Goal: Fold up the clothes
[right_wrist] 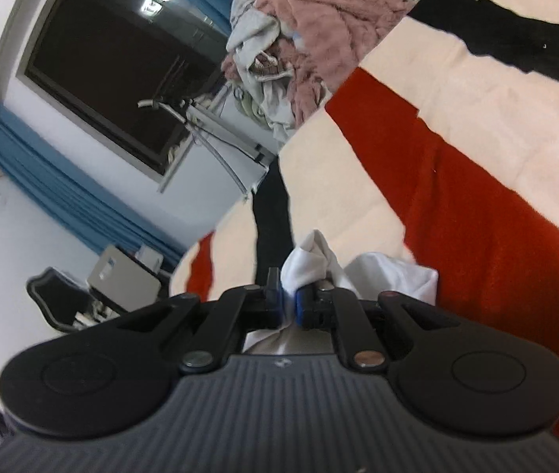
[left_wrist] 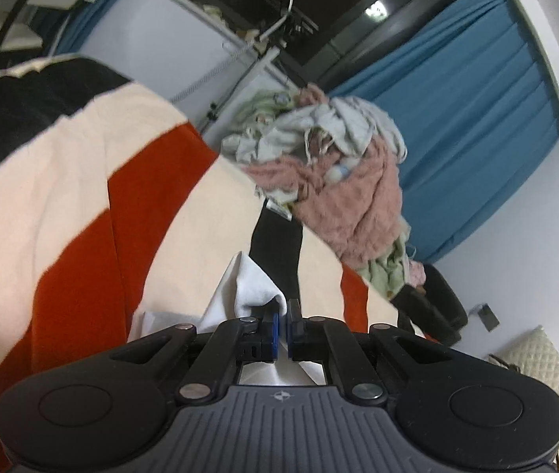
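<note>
**Both tongs pinch a white garment over the striped blanket**

The left gripper (left_wrist: 283,311) is clenched on a bunched edge of the white garment (left_wrist: 248,280), cloth peaking out at 11 o'clock from its blue pads. The right gripper (right_wrist: 288,295) likewise grips a fold of the same white cloth (right_wrist: 307,260), with more of it lying at 3 o'clock on the red, cream and black striped blanket (right_wrist: 476,197). A heap of unfolded clothes (left_wrist: 342,173) — pink fleece, grey and pale green pieces — sits well beyond at 1 o'clock. How far the fold has gone cannot be told, since most of the garment is hidden below the tools. To do this well, the person should likely keep both pinches firm and level, hold the edge taut between them, and avoid dragging the blanket.
</note>
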`<state>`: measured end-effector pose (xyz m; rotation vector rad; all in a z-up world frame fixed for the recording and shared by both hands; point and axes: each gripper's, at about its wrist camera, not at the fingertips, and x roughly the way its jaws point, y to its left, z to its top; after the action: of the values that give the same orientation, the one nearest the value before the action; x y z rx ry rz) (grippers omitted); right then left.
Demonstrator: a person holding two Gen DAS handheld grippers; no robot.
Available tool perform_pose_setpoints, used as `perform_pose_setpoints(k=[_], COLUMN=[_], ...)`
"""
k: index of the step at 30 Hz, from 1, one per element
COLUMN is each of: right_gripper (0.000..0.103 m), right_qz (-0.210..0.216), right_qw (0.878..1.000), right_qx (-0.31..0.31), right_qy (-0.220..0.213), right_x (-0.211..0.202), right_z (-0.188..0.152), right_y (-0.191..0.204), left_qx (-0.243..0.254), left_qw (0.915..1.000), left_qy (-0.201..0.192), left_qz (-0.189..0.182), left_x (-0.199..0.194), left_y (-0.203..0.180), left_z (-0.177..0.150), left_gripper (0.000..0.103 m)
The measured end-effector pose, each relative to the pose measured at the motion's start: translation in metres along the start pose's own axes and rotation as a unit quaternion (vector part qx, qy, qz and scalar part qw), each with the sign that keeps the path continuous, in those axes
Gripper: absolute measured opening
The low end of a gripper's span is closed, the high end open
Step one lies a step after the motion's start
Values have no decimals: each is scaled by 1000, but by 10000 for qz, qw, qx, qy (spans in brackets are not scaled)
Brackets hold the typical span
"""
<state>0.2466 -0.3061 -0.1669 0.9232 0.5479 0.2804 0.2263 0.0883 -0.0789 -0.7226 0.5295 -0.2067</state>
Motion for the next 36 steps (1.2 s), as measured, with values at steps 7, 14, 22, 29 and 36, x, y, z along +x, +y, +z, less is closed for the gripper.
perform_pose_setpoints(k=[7,14,22,29,36], right_gripper=[100,88,40,41,42], right_qz=[502,213,-1083,-1066,-900], right_qw=[9985,9918,9411,9412,9237], right_qx=[183,-1255,-3137,-3172,-3716], right_qy=[76,-58,648,465,246], right_x=[-15,-34,19,-8,-81], right_z=[2,-15,-51,-54,-73], right_y=[5,46,51,65,96], left_qx=[383,1666,2270,2599,2896], left_qw=[9991,9853,9631,9556,9493], left_qy=[75,188,673,720,788], left_qz=[139,330,1279,1184,938], left_x=[-6,-5,29,4,-62], left_y=[-1,-25,-20,-33,-46], left_z=[1,-24,-52,-61,-89], left_gripper=[89,95,94,94,94])
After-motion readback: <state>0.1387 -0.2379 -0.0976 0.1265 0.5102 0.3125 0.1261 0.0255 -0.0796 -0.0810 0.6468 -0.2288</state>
